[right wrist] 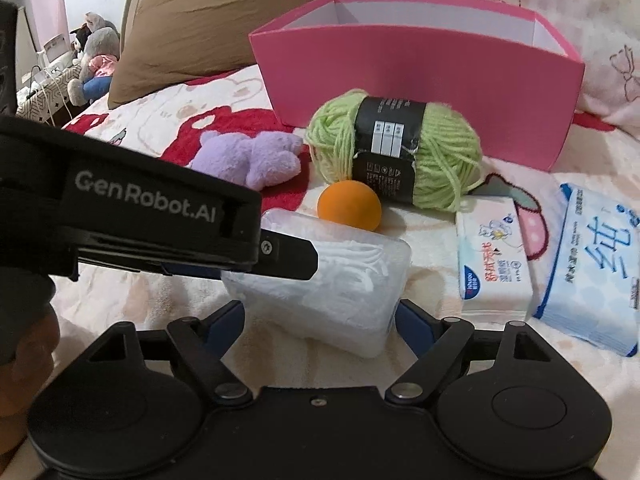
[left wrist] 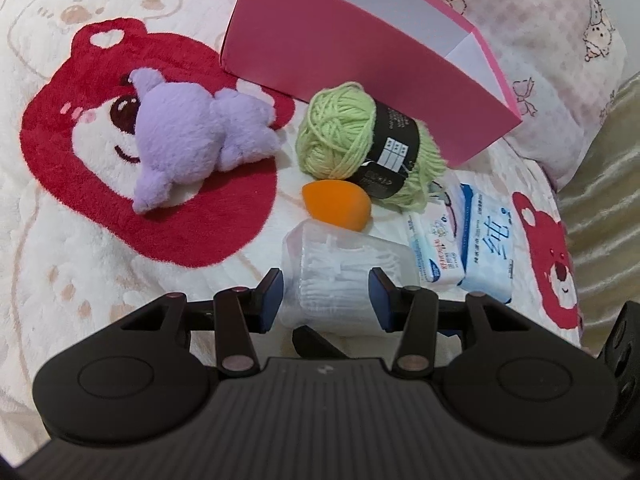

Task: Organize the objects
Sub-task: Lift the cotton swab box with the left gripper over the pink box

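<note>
We see both grippers at a clear plastic box of cotton swabs (left wrist: 340,276) lying on a bed blanket (left wrist: 80,260) printed with red bears. The left gripper (left wrist: 327,295) has its jaws around the box, pads at its two sides; whether they press on it we cannot tell. The right gripper (right wrist: 320,316) holds its jaws wide around the near end of the same box, and we cannot tell if they grip. Just beyond the box lies an orange sponge (left wrist: 336,202), then a green yarn ball (left wrist: 360,140) against an open pink box (left wrist: 340,44). A purple plush toy (left wrist: 192,136) lies on the left, two tissue packs (left wrist: 460,240) on the right.
</note>
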The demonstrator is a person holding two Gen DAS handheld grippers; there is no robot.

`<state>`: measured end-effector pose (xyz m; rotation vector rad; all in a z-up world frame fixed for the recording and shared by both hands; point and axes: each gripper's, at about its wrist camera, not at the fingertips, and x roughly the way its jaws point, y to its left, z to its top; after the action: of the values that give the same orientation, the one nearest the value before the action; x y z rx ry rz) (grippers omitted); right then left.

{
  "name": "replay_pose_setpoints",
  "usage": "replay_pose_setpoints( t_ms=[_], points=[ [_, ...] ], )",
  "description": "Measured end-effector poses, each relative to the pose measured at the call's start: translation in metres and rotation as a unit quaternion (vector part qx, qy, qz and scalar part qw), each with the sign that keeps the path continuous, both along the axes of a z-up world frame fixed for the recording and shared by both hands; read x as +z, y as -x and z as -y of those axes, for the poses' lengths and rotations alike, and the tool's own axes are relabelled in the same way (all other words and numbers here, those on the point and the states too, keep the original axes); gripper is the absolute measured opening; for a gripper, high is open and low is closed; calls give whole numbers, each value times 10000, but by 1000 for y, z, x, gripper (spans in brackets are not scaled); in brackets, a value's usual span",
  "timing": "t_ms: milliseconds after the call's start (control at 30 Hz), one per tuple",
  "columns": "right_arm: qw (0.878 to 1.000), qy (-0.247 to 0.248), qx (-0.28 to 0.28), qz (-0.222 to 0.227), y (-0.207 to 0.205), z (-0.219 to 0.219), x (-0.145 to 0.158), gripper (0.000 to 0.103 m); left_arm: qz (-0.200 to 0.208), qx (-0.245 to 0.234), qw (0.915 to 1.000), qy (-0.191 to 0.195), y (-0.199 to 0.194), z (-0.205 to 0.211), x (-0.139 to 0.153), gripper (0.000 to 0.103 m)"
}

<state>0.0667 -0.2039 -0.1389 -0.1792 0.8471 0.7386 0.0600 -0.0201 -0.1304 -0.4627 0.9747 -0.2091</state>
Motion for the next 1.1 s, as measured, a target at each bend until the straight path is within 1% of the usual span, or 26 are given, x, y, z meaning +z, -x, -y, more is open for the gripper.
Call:
replay_pose_setpoints(
  t_ms=[233,367,533,900,1000,1100],
  points=[
    [9993,113,125,319,12,0,15,86,56,-49,10000,6,10,1,19,45],
    [9990,123,178,386,18,3,26,86,86,-87,9999,-7,18,1,31,45],
    [9987,-102,284,408,23,13,42,87,242,-186,9994,-134,27,5,49,45],
    [9975,-281,266,591,33,22,72,89,553,-168,9980,-275,38,9,81,45],
    [9973,-257,176,658,34,20,80,89,655,-110,9964,-522,39,18,89,45],
    [9977,-321,104,596,32,19,83,89,703,-131,9951,-688,38,23,97,45]
  ],
)
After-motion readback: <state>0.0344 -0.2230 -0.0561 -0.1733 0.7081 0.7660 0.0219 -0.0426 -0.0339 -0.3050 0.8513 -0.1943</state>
